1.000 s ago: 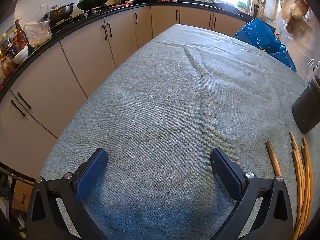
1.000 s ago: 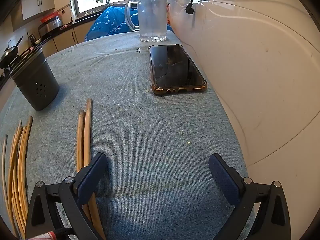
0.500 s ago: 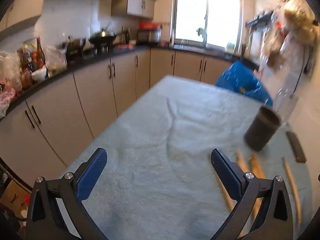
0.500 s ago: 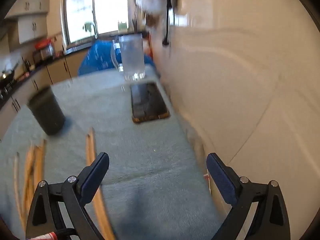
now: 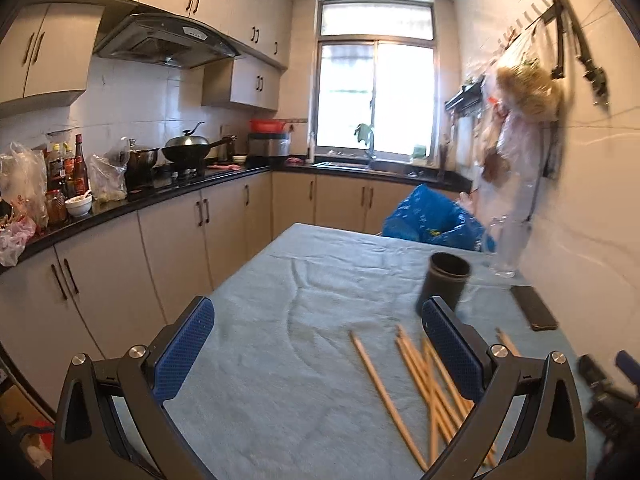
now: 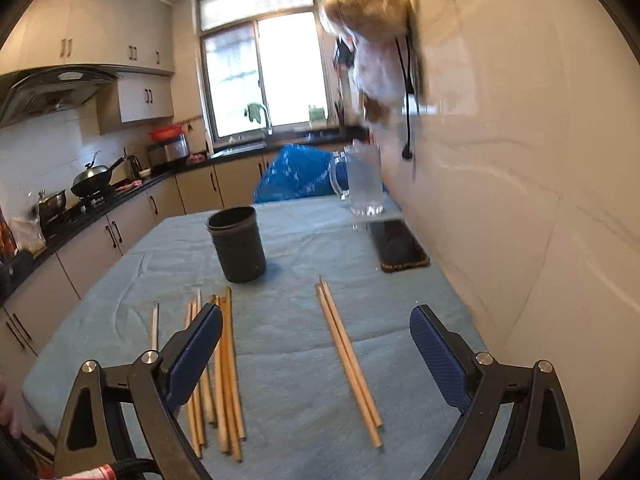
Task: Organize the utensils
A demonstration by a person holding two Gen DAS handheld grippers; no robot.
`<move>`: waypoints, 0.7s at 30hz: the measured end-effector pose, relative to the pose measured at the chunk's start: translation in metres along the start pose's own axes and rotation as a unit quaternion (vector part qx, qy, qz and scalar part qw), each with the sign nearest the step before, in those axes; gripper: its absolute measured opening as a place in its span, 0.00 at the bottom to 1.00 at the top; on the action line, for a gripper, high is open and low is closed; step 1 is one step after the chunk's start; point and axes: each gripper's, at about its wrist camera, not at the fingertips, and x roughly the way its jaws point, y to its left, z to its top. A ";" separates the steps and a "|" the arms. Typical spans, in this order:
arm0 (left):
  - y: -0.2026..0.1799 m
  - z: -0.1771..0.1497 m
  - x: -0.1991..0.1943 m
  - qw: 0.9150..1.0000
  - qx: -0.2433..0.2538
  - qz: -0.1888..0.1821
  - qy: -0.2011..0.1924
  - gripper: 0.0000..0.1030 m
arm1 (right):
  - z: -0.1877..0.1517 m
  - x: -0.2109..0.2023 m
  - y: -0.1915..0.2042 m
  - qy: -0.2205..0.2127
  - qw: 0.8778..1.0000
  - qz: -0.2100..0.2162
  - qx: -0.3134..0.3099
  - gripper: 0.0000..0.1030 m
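Note:
Several wooden chopsticks lie on the grey tablecloth. In the right wrist view a bundle (image 6: pixel 224 364) lies at the left and a separate pair (image 6: pixel 348 360) in the middle. A dark round holder (image 6: pixel 239 245) stands upright beyond them. My right gripper (image 6: pixel 316 344) is open and empty, raised above the chopsticks. In the left wrist view the chopsticks (image 5: pixel 424 380) lie at the right and the holder (image 5: pixel 444 285) stands beyond them. My left gripper (image 5: pixel 318 344) is open and empty, raised above the cloth.
A phone (image 6: pixel 398 245) lies by the right wall, a glass jug (image 6: pixel 364 184) behind it. A blue bag (image 6: pixel 300 174) sits at the table's far end. Kitchen cabinets and a counter (image 5: pixel 160 196) run along the left. The other gripper (image 5: pixel 608 392) shows at lower right.
Both grippers have lifted and tilted up from close to the cloth, so more of the table and kitchen shows. Both stay open and empty. The chopsticks and holder have not moved.

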 end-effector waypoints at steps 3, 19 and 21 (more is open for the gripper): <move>-0.004 -0.009 -0.014 1.000 0.008 -0.011 -0.001 1.00 | -0.010 -0.016 0.014 -0.016 1.000 -0.009 -0.019 0.94; -0.011 -0.036 -0.039 0.999 0.034 -0.028 0.020 1.00 | -0.033 -0.054 0.019 -0.057 0.997 -0.043 -0.002 0.94; -0.016 -0.039 -0.038 0.998 0.042 -0.038 0.025 1.00 | -0.035 -0.053 0.021 -0.055 0.998 -0.043 -0.005 0.94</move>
